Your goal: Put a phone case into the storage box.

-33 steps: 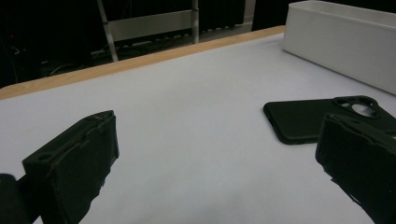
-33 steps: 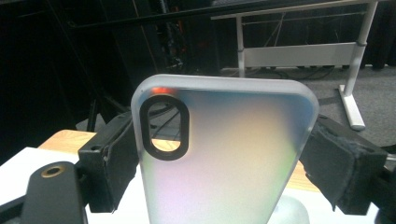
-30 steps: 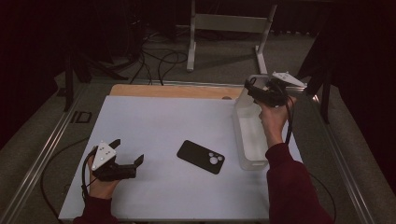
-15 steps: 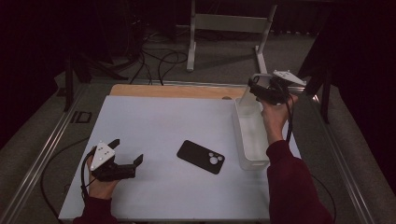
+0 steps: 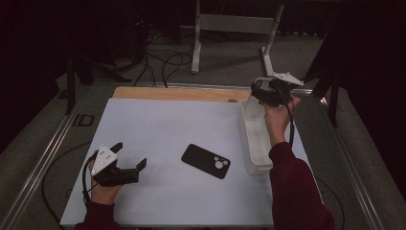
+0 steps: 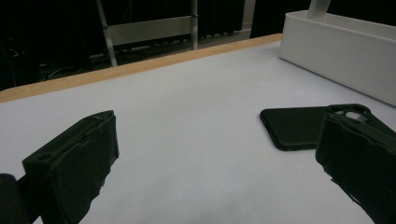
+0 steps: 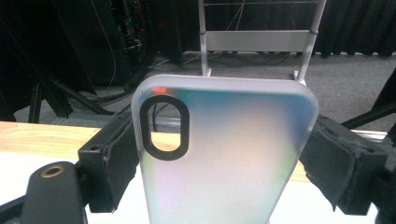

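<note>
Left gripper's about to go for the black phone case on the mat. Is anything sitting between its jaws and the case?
Nothing visible does. The left gripper rests open on the white mat, and only bare mat lies between it and the black phone case. The white bin stands farther off, beyond the case.

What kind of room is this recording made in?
Probably a lab or studio set up for recording: a white-topped table ringed by dark curtains, loose cables on the carpet, and a metal stand behind it.
</note>
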Motion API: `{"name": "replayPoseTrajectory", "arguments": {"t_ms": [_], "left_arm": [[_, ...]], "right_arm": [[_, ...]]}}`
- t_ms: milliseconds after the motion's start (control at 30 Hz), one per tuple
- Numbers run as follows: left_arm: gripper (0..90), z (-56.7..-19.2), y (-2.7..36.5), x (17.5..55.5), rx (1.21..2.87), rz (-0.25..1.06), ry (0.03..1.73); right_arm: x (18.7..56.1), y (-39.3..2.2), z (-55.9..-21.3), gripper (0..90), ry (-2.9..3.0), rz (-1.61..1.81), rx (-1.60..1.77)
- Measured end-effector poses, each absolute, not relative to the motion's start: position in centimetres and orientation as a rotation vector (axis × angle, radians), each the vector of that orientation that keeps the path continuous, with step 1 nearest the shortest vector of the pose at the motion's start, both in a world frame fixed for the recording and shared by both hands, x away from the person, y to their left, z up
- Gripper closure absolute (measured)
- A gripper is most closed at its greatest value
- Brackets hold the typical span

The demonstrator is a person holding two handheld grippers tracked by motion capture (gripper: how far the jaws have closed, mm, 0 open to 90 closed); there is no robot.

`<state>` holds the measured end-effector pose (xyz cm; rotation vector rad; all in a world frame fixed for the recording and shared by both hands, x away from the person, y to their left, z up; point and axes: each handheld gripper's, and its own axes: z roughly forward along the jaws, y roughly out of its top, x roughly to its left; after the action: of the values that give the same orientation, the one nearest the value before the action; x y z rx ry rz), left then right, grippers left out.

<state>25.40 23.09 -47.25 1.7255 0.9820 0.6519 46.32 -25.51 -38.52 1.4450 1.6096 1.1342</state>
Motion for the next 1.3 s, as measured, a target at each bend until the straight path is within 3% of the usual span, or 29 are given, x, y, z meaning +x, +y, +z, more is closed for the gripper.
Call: {"name": "replayPoseTrajectory", "arguments": {"t_ms": [1300], "left_arm": [[0.0, -46.8, 23.2, 25.3, 1.699, 0.623, 0.968]], "right_arm": [[47.8, -24.3, -42.5, 16.5, 1.692, 0.938, 1.540]]}}
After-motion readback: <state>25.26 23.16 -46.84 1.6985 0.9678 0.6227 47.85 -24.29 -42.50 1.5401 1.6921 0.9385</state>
